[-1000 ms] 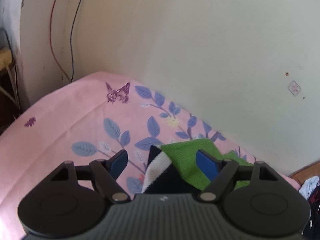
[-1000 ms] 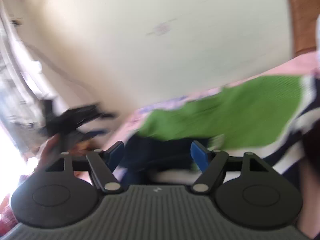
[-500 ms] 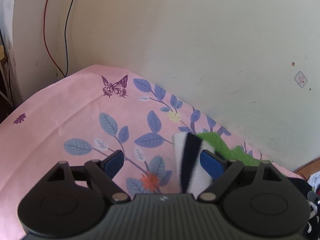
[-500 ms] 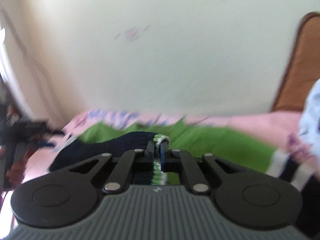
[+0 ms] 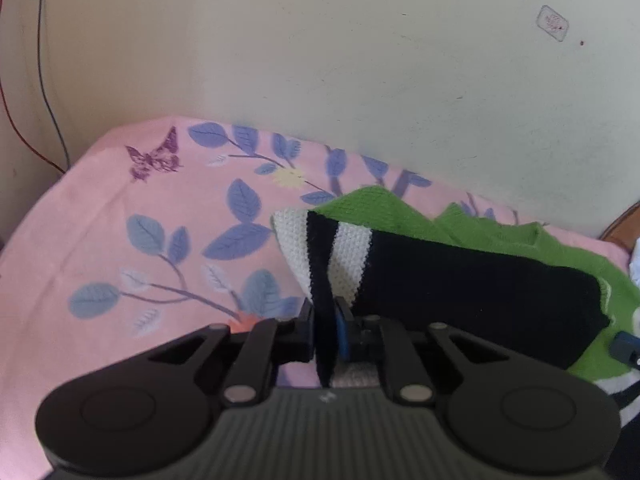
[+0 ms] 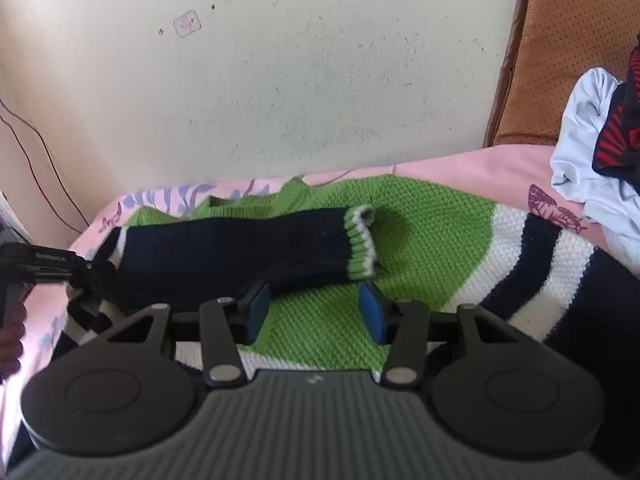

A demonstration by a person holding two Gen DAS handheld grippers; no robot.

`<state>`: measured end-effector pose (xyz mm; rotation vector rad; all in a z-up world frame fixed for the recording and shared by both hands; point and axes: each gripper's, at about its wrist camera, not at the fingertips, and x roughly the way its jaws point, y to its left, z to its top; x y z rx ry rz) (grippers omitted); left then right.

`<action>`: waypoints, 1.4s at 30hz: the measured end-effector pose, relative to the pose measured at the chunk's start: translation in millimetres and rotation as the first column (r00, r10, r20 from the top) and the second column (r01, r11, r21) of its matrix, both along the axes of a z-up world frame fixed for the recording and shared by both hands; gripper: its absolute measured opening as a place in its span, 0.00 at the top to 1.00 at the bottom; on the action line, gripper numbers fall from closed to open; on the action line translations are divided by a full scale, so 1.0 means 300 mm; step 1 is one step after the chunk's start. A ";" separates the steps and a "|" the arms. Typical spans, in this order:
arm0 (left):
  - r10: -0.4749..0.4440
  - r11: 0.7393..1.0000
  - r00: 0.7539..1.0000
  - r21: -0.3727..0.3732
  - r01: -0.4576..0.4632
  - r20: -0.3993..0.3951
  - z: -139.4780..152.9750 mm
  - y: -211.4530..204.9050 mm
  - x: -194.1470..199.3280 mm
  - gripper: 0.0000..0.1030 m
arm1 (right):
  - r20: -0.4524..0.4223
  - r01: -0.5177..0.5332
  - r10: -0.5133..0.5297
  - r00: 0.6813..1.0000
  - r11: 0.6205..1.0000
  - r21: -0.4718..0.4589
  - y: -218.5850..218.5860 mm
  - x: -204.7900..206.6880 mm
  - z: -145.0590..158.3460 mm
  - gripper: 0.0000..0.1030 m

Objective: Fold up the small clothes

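Note:
A small knitted sweater (image 6: 400,224), green with white and navy stripes, lies on the pink floral sheet (image 5: 132,216). Its navy sleeve (image 6: 240,248) is folded across the green chest, the green-and-white cuff (image 6: 362,244) toward the right. My left gripper (image 5: 325,320) is shut on the striped edge of the sweater (image 5: 320,248) at the shoulder fold; it also shows at the left edge of the right wrist view, left gripper (image 6: 86,268). My right gripper (image 6: 314,308) hovers over the green knit just below the cuff, its jaws opening with nothing pressed between them.
A cream wall (image 5: 360,60) runs along the far side of the bed. A brown headboard (image 6: 560,48) stands at the right, with a heap of white and red-black clothes (image 6: 592,140) below it. Cables (image 5: 44,80) hang at the left.
My left gripper has closed on the sweater's striped edge. My right gripper, shut on the sleeve cuff half a second ago, has let it go; the sleeve now lies across the chest.

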<state>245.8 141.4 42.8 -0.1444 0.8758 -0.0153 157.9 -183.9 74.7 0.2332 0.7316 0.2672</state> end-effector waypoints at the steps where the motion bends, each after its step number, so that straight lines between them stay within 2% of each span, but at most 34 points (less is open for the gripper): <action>1: 0.017 1.000 1.000 0.007 -0.017 -0.012 -0.005 0.023 0.006 0.90 | 0.001 -0.001 0.001 1.000 1.000 -0.006 0.001 -0.001 -0.003 0.49; 3: 0.028 0.999 0.999 -0.026 -0.028 -0.022 -0.020 0.048 0.007 0.89 | 0.002 0.004 -0.004 1.000 1.000 -0.008 0.001 0.003 -0.008 0.49; 5: 0.051 0.999 0.999 0.011 -0.051 -0.005 -0.018 0.031 -0.007 0.73 | 0.003 0.007 -0.007 1.000 1.000 -0.006 0.005 0.010 -0.011 0.46; 6: 0.072 0.997 0.997 0.036 -0.072 -0.007 -0.014 0.019 -0.017 0.60 | 0.002 0.008 -0.008 1.000 1.000 -0.008 0.007 0.011 -0.012 0.45; 8: 0.083 0.996 0.997 0.044 -0.083 -0.006 0.005 0.015 -0.049 0.52 | -0.005 0.013 -0.013 1.000 1.000 -0.003 0.002 0.000 0.000 0.45; 11: 0.086 0.996 0.996 -0.024 -0.086 -0.007 0.052 0.047 -0.141 0.49 | 0.014 -0.006 0.005 1.000 0.997 0.077 -0.019 -0.071 0.042 0.45; 15: 0.056 0.990 0.998 -0.132 -0.056 -0.005 0.111 0.079 -0.341 0.46 | 0.037 -0.097 0.093 0.995 0.985 0.143 -0.021 -0.206 0.088 0.45; 18: 0.019 0.993 1.000 -0.117 -0.019 0.000 0.114 0.053 -0.514 0.44 | 0.047 -0.163 0.158 0.986 0.973 0.162 -0.009 -0.303 0.092 0.45; 23: 0.003 0.993 0.999 -0.117 -0.007 -0.033 0.041 0.010 -0.769 0.43 | 0.049 -0.229 0.224 0.973 0.957 0.179 0.013 -0.435 0.064 0.45; 26: 0.038 0.988 0.999 -0.147 -0.041 -0.018 0.021 0.010 -0.901 0.40 | 0.036 -0.252 0.250 0.968 0.949 0.188 0.026 -0.481 0.047 0.45; 29: 0.058 0.971 0.998 -0.230 -0.059 -0.009 0.021 0.020 -1.003 0.33 | 0.029 -0.273 0.272 0.962 0.943 0.191 0.040 -0.510 0.034 0.45; 31: 0.071 0.969 0.997 -0.237 -0.070 -0.004 0.016 0.014 -1.053 0.33 | 0.033 -0.278 0.277 0.960 0.943 0.181 0.047 -0.524 0.027 0.45; 32: 0.073 0.972 0.997 -0.225 -0.070 0.004 0.015 0.007 -1.070 0.34 | 0.037 -0.276 0.274 0.961 0.944 0.181 0.047 -0.524 0.026 0.45; 34: 0.068 0.984 0.997 -0.169 -0.063 0.023 0.011 -0.029 -1.091 0.52 | 0.043 -0.264 0.261 0.964 0.943 0.203 0.037 -0.522 0.028 0.45; 35: 0.055 0.990 0.998 -0.128 -0.051 0.024 0.011 -0.048 -1.093 0.79 | 0.038 -0.255 0.253 0.967 0.943 0.216 0.030 -0.519 0.024 0.45; 36: 0.042 0.995 0.999 -0.097 -0.040 0.025 0.011 -0.066 -1.095 0.87 | 0.031 -0.248 0.248 0.968 0.942 0.224 0.027 -0.514 0.022 0.45; 39: 0.041 0.993 0.999 -0.110 -0.038 0.024 0.026 -0.061 -1.114 0.90 | 0.021 -0.243 0.245 0.969 0.937 0.250 0.022 -0.525 0.025 0.45; 42: 0.093 0.992 0.995 -0.086 -0.089 0.041 0.065 -0.016 -1.171 0.91 | 0.034 -0.281 0.282 0.959 0.922 0.268 0.045 -0.541 0.045 0.45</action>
